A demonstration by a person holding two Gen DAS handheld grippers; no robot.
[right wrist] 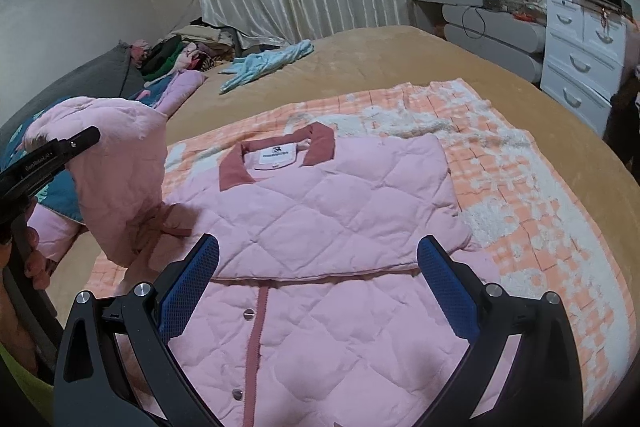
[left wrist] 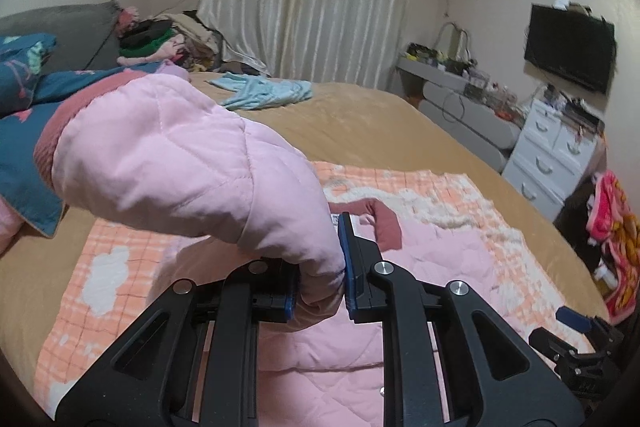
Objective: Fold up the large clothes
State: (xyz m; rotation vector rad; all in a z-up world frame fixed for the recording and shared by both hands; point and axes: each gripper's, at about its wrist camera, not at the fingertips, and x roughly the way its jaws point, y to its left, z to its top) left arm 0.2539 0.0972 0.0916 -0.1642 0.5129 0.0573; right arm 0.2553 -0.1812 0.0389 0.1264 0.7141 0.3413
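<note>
Collar label [right wrist: 275, 153] only rightward

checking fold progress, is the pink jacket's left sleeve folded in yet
Not yet: the sleeve is lifted off the jacket, pinched in the left gripper.

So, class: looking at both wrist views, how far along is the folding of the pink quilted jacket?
Done: the pink quilted jacket lies spread on the orange checked blanket, its right side already folded in to a straight edge. In hand: the left claw is shut on the lifted sleeve, held up over the jacket's left side. The right claw hovers open above the front. Left: laying that sleeve across, then probably folding the body.
</note>
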